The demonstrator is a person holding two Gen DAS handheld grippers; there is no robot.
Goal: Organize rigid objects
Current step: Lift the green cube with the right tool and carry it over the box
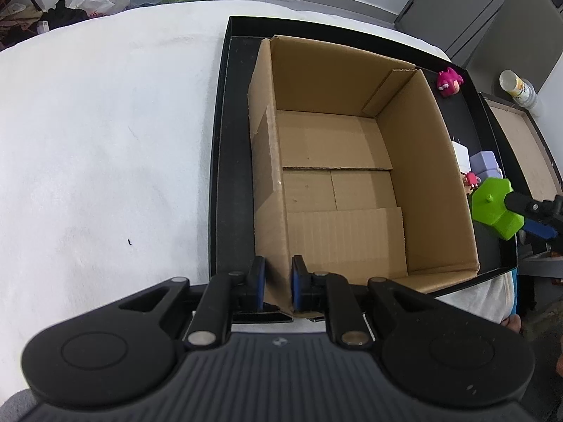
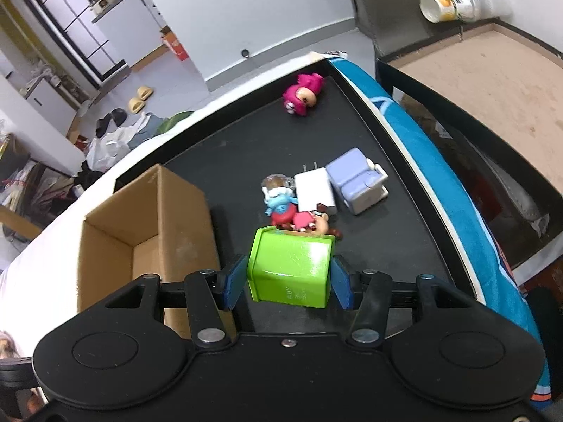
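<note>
Green tin (image 2: 291, 270) between right claw (image 2: 288, 281) pads.

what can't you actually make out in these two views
- Left wrist view: the toys beside the cardboard box are mostly hidden by its right wall; the right gripper is cut off by the frame edge.
- Right wrist view: the green box covers part of the figurines behind it; its printed label is too small to read.
- Right wrist view: the box floor is hidden by its own walls.

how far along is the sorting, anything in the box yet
Nothing is boxed: the cardboard box is empty. The left gripper pinches its near wall; the right gripper holds the green container. The pink toy, charger, purple block and figurines remain on the tray.
</note>
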